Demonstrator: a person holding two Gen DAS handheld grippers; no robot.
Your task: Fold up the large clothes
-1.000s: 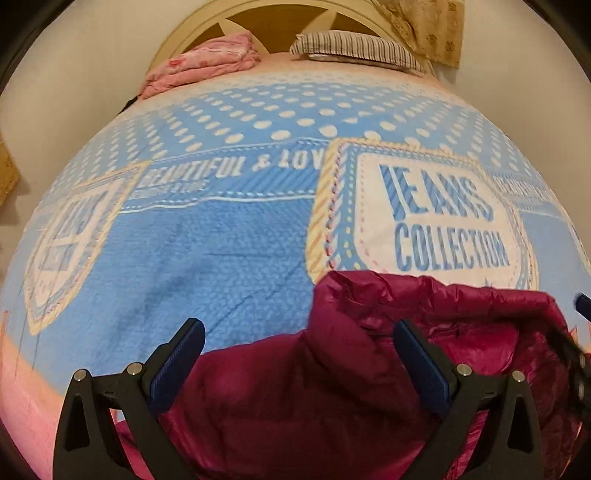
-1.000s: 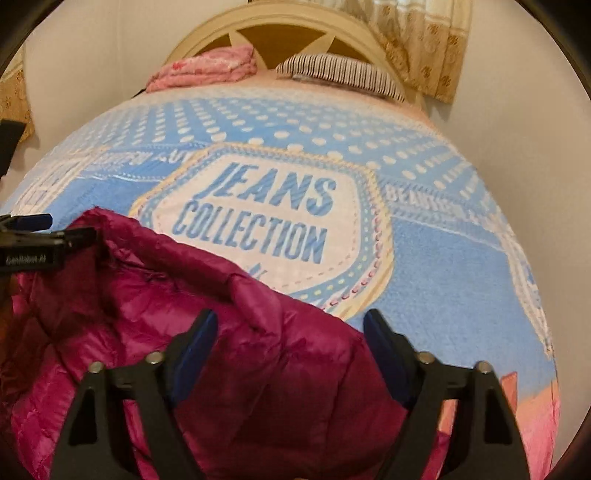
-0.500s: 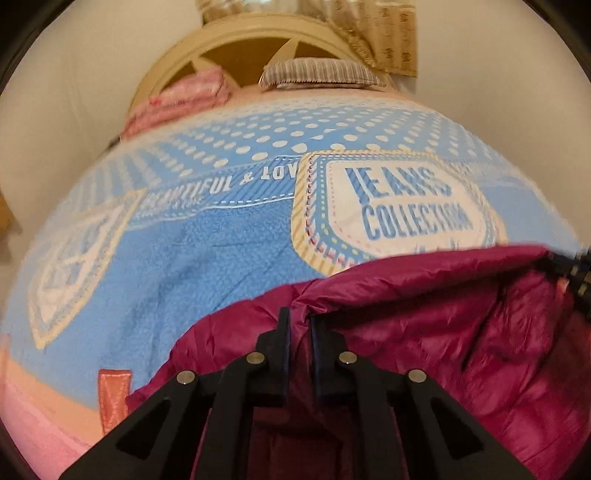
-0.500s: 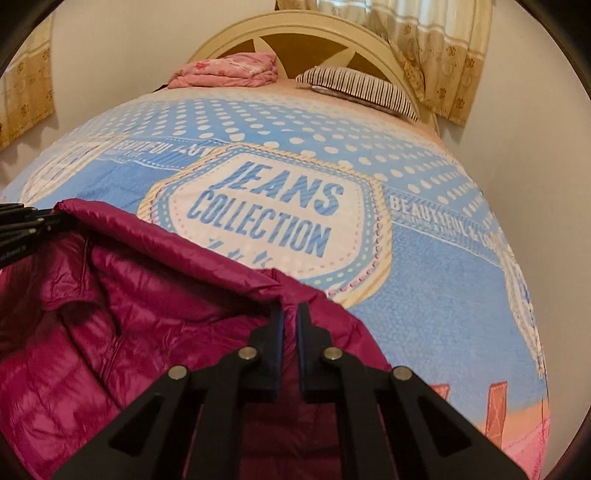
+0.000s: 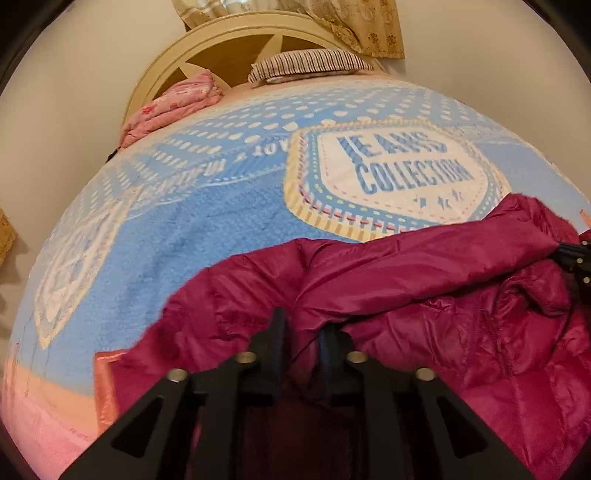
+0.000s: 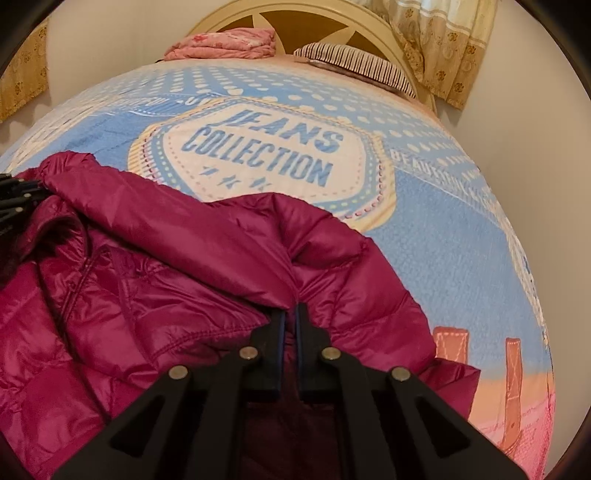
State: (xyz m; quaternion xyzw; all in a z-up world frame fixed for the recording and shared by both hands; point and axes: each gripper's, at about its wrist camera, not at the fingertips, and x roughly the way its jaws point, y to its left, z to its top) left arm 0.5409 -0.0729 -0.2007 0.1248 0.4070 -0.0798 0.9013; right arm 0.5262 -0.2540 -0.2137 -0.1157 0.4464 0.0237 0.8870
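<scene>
A magenta puffer jacket (image 5: 424, 295) lies bunched at the near end of a bed; it also shows in the right wrist view (image 6: 166, 277). My left gripper (image 5: 303, 332) is shut on a fold of the jacket's left edge and holds it raised. My right gripper (image 6: 290, 321) is shut on a fold of its right edge. The jacket's top edge is stretched between the two. Each gripper shows at the rim of the other's view: the right one (image 5: 578, 262), the left one (image 6: 18, 195).
The bed carries a blue blanket (image 5: 207, 229) with a "JEANS COLLECTION" badge (image 6: 258, 155). A folded pink quilt (image 5: 173, 107) and a striped pillow (image 5: 306, 64) lie by the cream headboard (image 6: 332, 22). Curtains (image 6: 443, 44) hang at the back right. Walls flank the bed.
Both grippers went from wide open over the jacket to shut on its edge. They have since lifted it and spread apart, pulling the edge taut.
</scene>
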